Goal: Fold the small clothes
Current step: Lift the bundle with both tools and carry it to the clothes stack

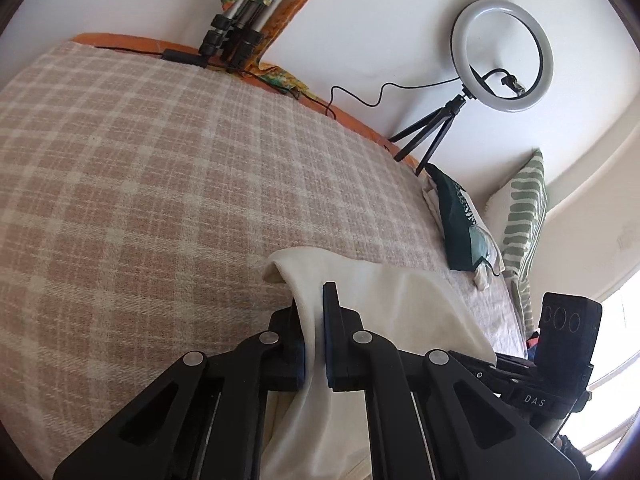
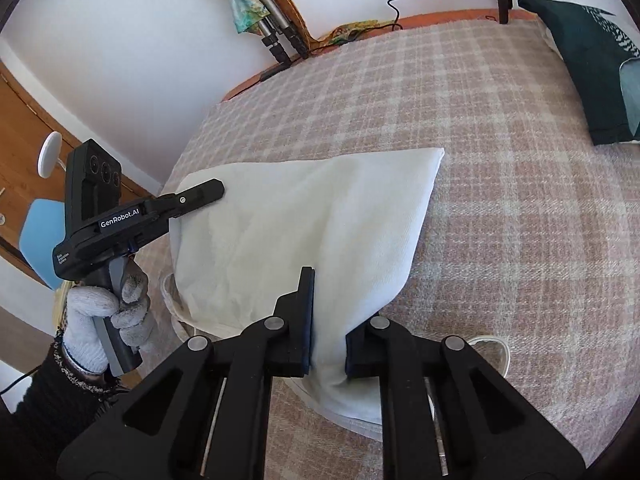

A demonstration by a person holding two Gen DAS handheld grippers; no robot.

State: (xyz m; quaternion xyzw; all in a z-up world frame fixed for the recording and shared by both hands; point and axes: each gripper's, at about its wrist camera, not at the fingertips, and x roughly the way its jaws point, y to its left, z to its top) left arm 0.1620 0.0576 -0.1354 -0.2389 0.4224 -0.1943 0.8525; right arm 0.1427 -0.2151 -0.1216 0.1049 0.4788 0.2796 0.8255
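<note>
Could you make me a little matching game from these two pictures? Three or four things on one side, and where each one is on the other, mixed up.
Things:
1. white garment
2. ring light
3. dark green cushion
4. striped pillow

Places:
A. leaning up against the wall behind the dark cushion
B. on a small tripod at the bed's far edge
C. pinched by both grippers over the checked blanket
D. lying on the blanket near the tripod's legs

Pairs: 1-C, 2-B, 3-D, 4-A
</note>
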